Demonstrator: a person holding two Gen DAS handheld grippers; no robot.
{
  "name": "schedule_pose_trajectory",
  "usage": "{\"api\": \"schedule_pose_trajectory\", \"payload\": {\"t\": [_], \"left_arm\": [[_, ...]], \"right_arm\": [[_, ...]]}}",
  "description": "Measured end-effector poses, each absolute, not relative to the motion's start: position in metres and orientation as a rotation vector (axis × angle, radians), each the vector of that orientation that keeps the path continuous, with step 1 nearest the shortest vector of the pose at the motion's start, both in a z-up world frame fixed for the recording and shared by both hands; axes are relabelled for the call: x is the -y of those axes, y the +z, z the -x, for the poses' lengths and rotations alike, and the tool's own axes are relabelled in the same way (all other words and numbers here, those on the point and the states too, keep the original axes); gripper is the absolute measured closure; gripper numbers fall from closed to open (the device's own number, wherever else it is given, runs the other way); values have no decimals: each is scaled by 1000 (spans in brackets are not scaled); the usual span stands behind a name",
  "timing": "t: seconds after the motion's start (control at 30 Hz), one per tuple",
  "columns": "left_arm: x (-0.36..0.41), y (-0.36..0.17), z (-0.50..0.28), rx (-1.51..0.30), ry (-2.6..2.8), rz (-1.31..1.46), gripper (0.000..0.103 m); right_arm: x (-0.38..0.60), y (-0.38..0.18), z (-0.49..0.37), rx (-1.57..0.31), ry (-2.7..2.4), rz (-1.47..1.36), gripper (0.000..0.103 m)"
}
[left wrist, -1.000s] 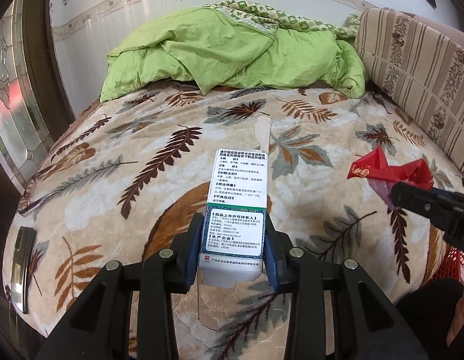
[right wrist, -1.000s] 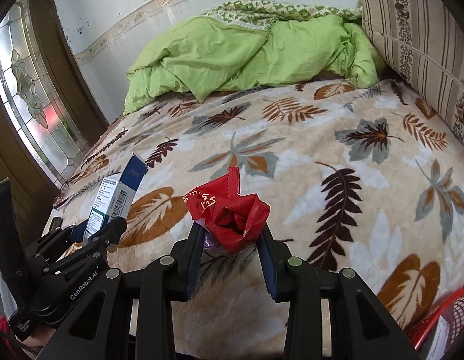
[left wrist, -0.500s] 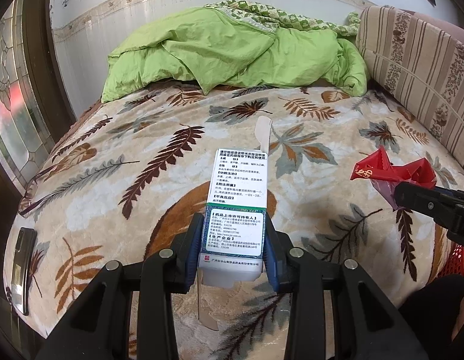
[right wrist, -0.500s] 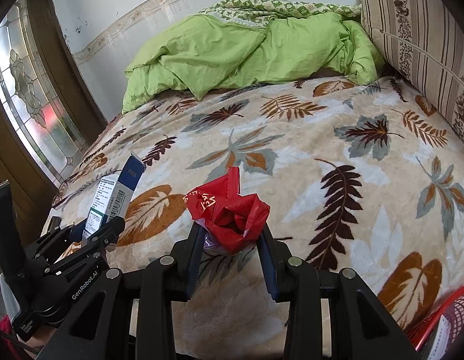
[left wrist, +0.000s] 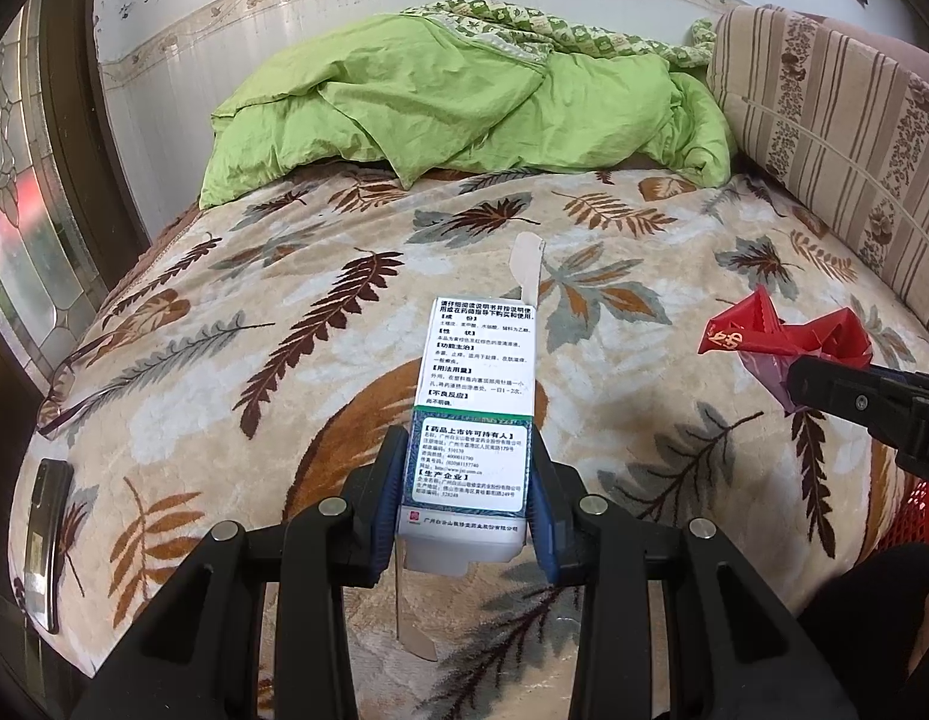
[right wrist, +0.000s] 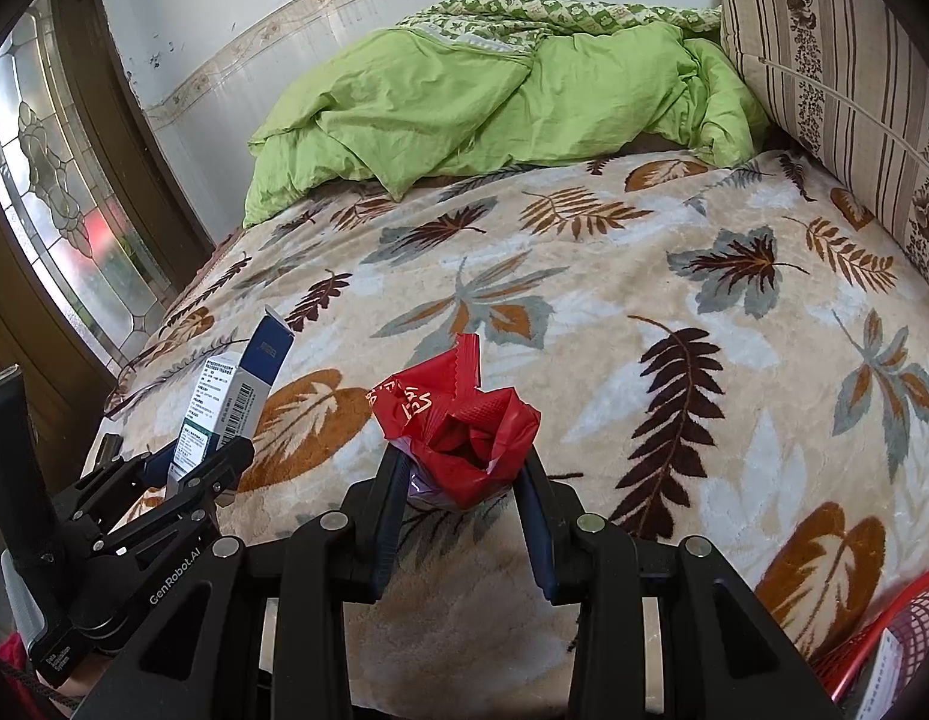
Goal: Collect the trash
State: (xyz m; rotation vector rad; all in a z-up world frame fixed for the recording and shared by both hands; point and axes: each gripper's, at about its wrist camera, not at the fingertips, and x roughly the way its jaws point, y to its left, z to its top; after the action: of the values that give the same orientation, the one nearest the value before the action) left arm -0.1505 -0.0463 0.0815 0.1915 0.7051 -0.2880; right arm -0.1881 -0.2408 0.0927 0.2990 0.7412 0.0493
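Above the bed's near edge, nothing has shifted over the last second: the left gripper (left wrist: pixel 467 495) stays clamped on the white medicine box (left wrist: pixel 473 414), the right gripper (right wrist: pixel 461 495) on the crumpled red wrapper (right wrist: pixel 458 420). Both pieces are collected, awaiting disposal. Beyond the bed's (right wrist: pixel 644 300) near right corner sits what looks like a red basket (right wrist: pixel 884 630).

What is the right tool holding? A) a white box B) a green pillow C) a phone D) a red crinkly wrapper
D: the right tool is shut on the red wrapper; the left tool has the white box.
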Motion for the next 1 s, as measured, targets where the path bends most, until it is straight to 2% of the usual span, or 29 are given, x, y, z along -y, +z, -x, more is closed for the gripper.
{"api": "schedule_pose_trajectory", "payload": {"t": [1.0], "left_arm": [[48, 81, 152, -704, -290, -196, 68]], "right_arm": [[245, 93, 190, -736, 49, -304, 65]]}}
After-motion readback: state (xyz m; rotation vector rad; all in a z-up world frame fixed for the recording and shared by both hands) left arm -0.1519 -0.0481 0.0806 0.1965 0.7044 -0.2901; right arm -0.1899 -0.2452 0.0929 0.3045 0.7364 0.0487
